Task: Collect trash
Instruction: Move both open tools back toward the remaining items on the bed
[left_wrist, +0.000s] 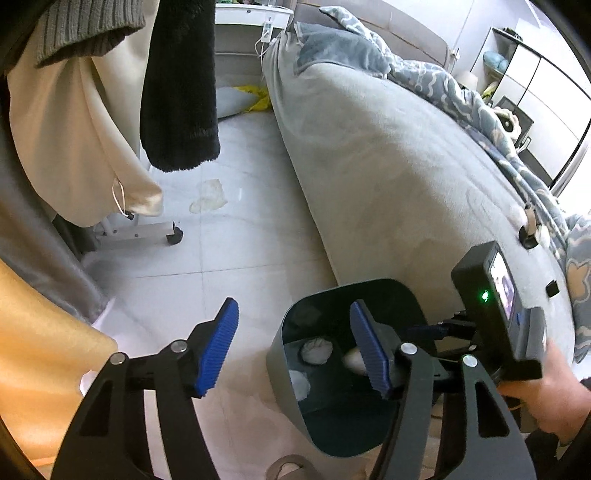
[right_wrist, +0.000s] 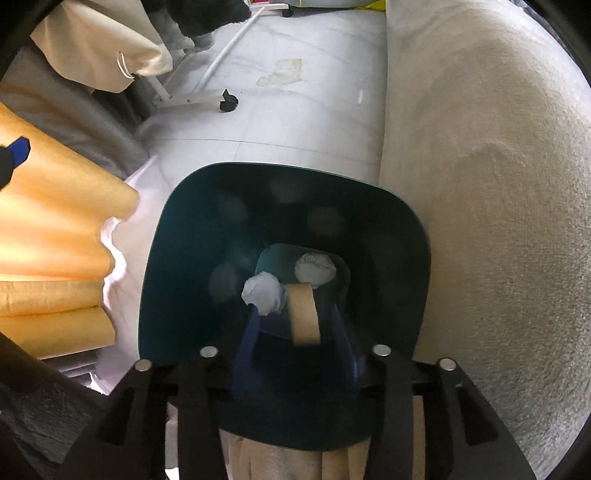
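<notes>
A dark trash bin (left_wrist: 288, 354) stands on the floor beside the bed; it also fills the right wrist view (right_wrist: 177, 229). Crumpled white paper balls (right_wrist: 263, 292) (right_wrist: 316, 269) lie at its bottom, and they show in the left wrist view (left_wrist: 317, 349). My right gripper (right_wrist: 295, 325) reaches into the bin, its jaws apart, with a tan cardboard ring (right_wrist: 303, 314) between them; whether they touch it is unclear. My left gripper (left_wrist: 295, 347) is open and empty above the bin's left rim. A crumpled cream wrapper (left_wrist: 208, 195) lies on the floor farther off, also in the right wrist view (right_wrist: 282, 72).
A grey bed (left_wrist: 388, 177) runs along the right with a blue patterned blanket (left_wrist: 461, 96). A clothes rack with a caster (left_wrist: 173, 234) holds hanging garments (left_wrist: 181, 85) at left. Orange fabric (right_wrist: 48, 221) is at near left. A yellow bag (left_wrist: 255, 98) lies far back.
</notes>
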